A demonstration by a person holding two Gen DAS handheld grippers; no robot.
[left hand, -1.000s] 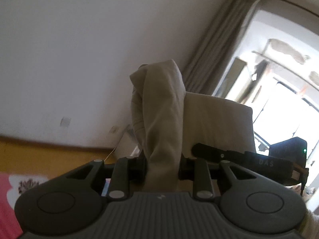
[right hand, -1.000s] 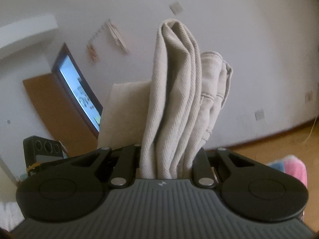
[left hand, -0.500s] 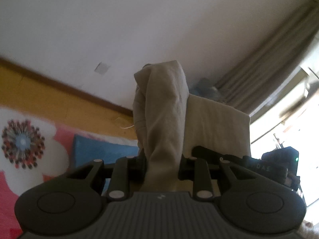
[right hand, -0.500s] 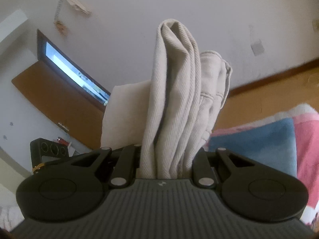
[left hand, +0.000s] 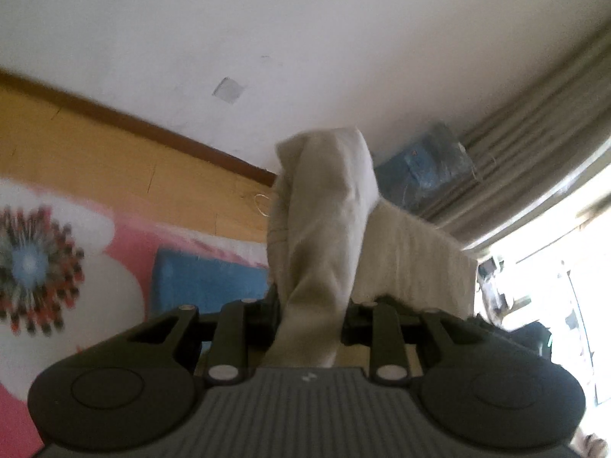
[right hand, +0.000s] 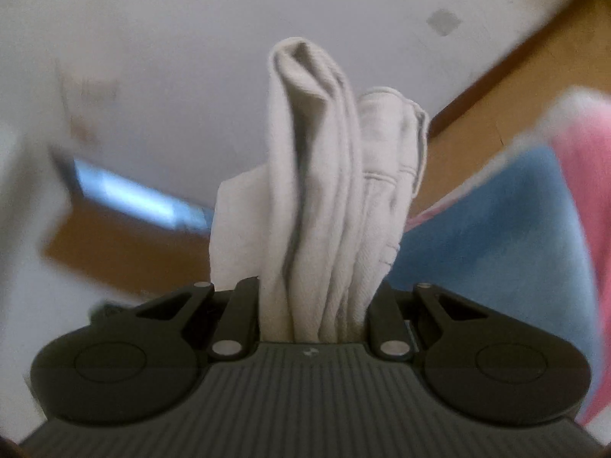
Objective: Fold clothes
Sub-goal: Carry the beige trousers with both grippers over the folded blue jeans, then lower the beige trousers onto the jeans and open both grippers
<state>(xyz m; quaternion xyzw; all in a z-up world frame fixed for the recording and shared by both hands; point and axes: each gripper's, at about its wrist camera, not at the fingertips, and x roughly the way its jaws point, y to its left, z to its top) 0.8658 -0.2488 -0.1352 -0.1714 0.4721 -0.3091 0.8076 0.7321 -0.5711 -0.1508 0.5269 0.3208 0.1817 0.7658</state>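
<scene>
- Our left gripper [left hand: 311, 320] has its fingers clamped on a bunched fold of the beige garment [left hand: 324, 229]; the cloth rises between them as a thick upright roll.
- Our right gripper [right hand: 313, 305] is likewise pressed shut on the same beige garment [right hand: 324, 191], with several layers gathered in the grip and a stitched hem showing on the right side of the bundle.
- We judge that both ends are pinched this way so the cloth hangs stretched between our two hands, ready to be laid flat; a flat span of it runs off to the right in the left wrist view.
- The garment is in the air, held by both grippers, not resting on anything we can see.
- Below and beyond it lies a pink, white and blue blanket [left hand: 114, 267] with a flower pattern, apparently spread on the wooden floor [left hand: 95, 152]; it is the likely surface for the fold.
- Farther out we see a white wall [left hand: 305, 57], a grey curtain [left hand: 534, 152] and a bright window area.
- Both views are blurred, so finer detail is uncertain.
</scene>
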